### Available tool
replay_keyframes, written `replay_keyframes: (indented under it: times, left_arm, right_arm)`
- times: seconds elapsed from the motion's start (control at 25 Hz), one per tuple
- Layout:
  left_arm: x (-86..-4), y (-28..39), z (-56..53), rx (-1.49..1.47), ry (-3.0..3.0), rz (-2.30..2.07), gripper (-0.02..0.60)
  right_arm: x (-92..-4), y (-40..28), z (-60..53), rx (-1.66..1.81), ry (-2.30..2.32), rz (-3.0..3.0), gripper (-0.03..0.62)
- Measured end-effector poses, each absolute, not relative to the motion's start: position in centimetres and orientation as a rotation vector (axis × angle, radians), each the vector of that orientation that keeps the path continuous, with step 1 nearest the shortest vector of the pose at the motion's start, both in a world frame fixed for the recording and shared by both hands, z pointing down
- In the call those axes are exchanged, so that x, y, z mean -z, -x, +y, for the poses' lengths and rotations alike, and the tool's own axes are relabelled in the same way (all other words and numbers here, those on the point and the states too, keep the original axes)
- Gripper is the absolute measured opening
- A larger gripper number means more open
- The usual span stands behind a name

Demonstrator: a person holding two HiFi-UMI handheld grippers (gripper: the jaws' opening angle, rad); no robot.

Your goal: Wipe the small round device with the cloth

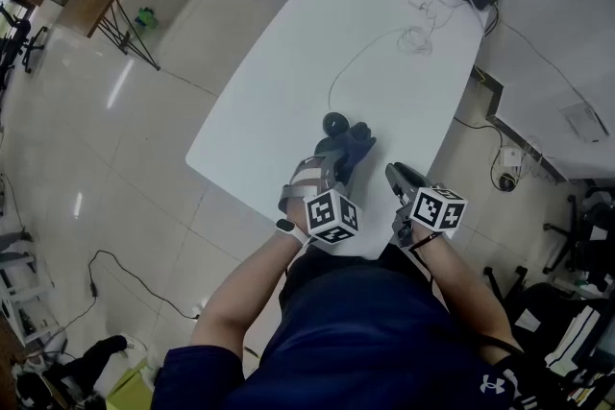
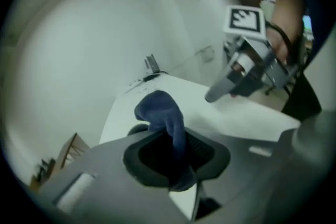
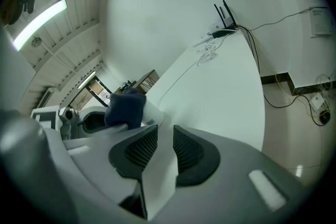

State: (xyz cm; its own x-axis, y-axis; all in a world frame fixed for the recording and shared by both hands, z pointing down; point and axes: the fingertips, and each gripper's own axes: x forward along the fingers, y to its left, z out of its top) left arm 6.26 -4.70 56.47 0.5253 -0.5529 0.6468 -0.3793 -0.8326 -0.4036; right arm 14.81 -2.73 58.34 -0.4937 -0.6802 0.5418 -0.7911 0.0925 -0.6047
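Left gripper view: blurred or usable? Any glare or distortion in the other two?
Left gripper view: soft and smeared, heavy fisheye, dark corners, but the blue cloth between the jaws reads fine. Right gripper view: sharper, same fisheye, ceiling light strip blown out. Head view: even light, bright streaks on the floor, small round device sharp.
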Motion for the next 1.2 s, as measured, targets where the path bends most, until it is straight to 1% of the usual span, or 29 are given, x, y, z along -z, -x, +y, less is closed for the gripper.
replay_keyframes:
  times: [0.12, 0.2, 0.28, 0.4, 0.48, 0.56, 0.64, 0.76, 0.88, 1.08, 1.12, 1.2]
  left_arm:
    - [-60.5, -6.7, -3.4, 1.319, 2.347, 0.582, 0.071]
    - [-62.0, -6.2, -3.2, 1.365, 2.324, 0.54, 0.071]
    - [-61.7, -5.3, -3.1, 1.388, 2.487, 0.61, 0.071]
    - [-59.9, -2.4, -2.7, 1.386, 3.024, 0.89, 0.069]
    - [-58.0, -0.1, -2.8, 1.274, 3.443, 1.127, 0.069]
    - [-56.7, 2.2, -4.1, 1.074, 3.728, 1.32, 0.069]
    - [-56.4, 4.4, -6.5, 0.935, 3.821, 1.467, 0.069]
    - [-57.4, 6.4, -10.6, 0.883, 3.824, 1.614, 0.069]
    - [-59.0, 5.3, -13.5, 1.003, 3.864, 1.466, 0.069]
    - [-61.2, 2.9, -14.9, 1.522, 3.739, 1.061, 0.069]
    - [-61.3, 2.5, -14.7, 1.58, 3.742, 0.976, 0.069]
    - [-60.9, 1.6, -14.6, 1.597, 3.774, 0.831, 0.069]
  right_arm:
    - [-58.6, -15.5, -2.5, -1.38, -1.526, -2.208, 0.1]
    - [-58.7, -15.9, -2.4, -1.385, -1.535, -2.196, 0.1]
    - [-58.9, -16.3, -2.5, -1.388, -1.543, -2.19, 0.1]
    - [-59.1, -16.6, -2.7, -1.411, -1.556, -2.188, 0.097]
    - [-59.1, -16.5, -2.9, -1.422, -1.557, -2.191, 0.094]
    - [-59.2, -16.2, -3.0, -1.423, -1.55, -2.195, 0.094]
    - [-59.2, -15.8, -3.0, -1.427, -1.542, -2.199, 0.092]
    - [-59.1, -15.4, -2.8, -1.429, -1.53, -2.205, 0.092]
    - [-58.9, -15.5, -2.6, -1.428, -1.536, -2.202, 0.092]
    - [-58.5, -16.4, -2.1, -1.427, -1.583, -2.181, 0.091]
    - [-58.6, -16.6, -2.0, -1.433, -1.592, -2.175, 0.091]
    - [-58.7, -16.8, -1.7, -1.448, -1.606, -2.168, 0.091]
